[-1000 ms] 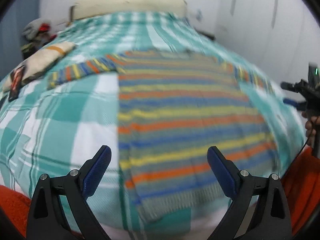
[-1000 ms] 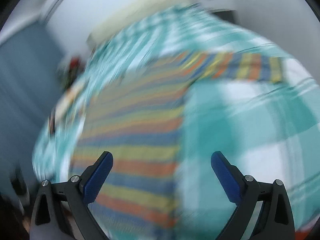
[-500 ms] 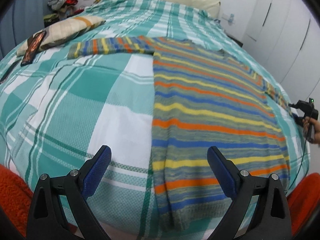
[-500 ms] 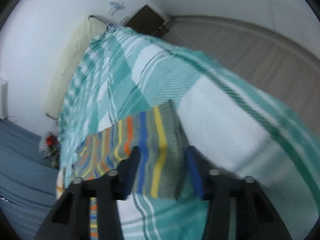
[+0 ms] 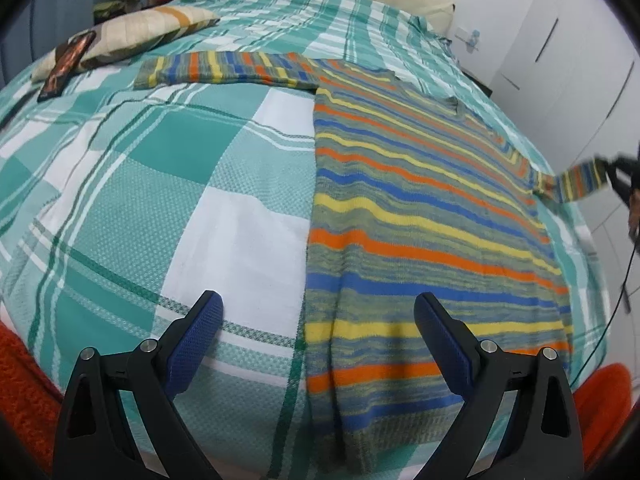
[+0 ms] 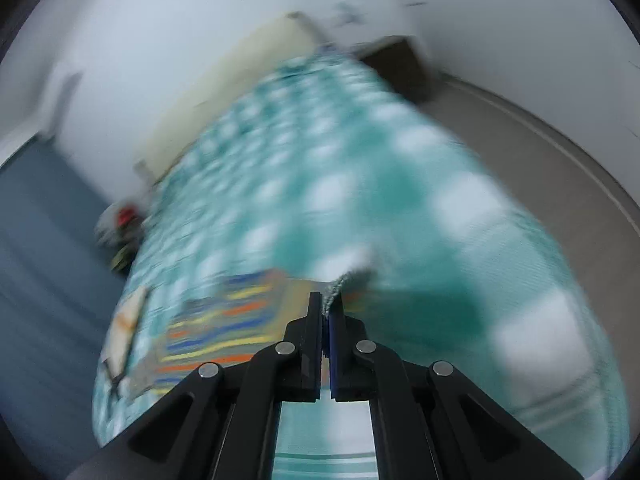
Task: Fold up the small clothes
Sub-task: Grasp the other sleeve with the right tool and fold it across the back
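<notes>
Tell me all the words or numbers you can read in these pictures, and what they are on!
None can be read in either view.
The dark flat thing by the pillow shows an orange and red picture, too small to tell any writing.
The striped sweater and checked bedspread carry only patterns.
The right wrist view is too blurred for any text.

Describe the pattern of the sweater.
Sweater: orange, yellow, blue and grey-green stripes; clearest in left wrist view.
</notes>
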`<state>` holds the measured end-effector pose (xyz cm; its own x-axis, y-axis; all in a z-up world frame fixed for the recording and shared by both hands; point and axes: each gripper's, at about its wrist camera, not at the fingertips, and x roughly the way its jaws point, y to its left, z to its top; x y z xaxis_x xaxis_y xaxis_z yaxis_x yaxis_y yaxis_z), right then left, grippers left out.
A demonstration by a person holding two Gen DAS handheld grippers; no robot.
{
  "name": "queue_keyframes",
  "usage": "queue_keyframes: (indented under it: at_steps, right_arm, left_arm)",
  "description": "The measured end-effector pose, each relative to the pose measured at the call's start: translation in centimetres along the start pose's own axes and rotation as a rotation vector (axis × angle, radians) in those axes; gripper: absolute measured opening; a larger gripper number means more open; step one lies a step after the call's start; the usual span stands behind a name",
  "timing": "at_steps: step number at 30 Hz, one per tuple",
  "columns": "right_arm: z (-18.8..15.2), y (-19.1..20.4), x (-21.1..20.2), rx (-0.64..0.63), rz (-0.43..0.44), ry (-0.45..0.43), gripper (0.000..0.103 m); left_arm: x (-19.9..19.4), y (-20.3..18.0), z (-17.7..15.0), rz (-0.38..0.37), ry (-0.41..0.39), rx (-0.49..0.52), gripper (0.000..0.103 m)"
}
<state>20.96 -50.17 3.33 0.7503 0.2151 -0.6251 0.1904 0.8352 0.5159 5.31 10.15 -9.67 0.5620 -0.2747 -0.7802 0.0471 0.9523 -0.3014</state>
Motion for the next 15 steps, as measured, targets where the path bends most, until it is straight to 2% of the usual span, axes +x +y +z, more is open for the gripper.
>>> queue_keyframes:
  at_steps: [5,8,10,11,13,15]
  right_arm:
    - [-1.0,13.2,5.7,-0.075,0.194,0.116,0.002]
    - [-3.4,20.9,11.4,-0.168,0.244,0.21,0.002]
    - [-5.9,23.7,14.6,-0.217,0.263,0.276,0.004]
    - [-6.9,24.7,16.9,-0.225,0.274,0.333,0.007]
    - [-8.6,25.8,20.1,-0.229,0.265,0.412,0.034]
    - [-8.5,25.6,20.8,-0.227,0.275,0.402,0.036]
  left_arm:
    - [-0.9,0.5,0.2,-0.023,-0.023,-0.008,0.097]
    - [-0.9,0.8,0.2,-0.023,-0.013,-0.016,0.097]
    - [-0.7,0.9,0.2,-0.022,-0.002,-0.023,0.097]
    - [-0.6,1.0,0.2,-0.022,0.004,-0.027,0.097]
    - [-0.6,1.0,0.2,-0.022,0.005,-0.033,0.097]
    - [-0.6,1.0,0.3,-0.029,0.001,-0.036,0.097]
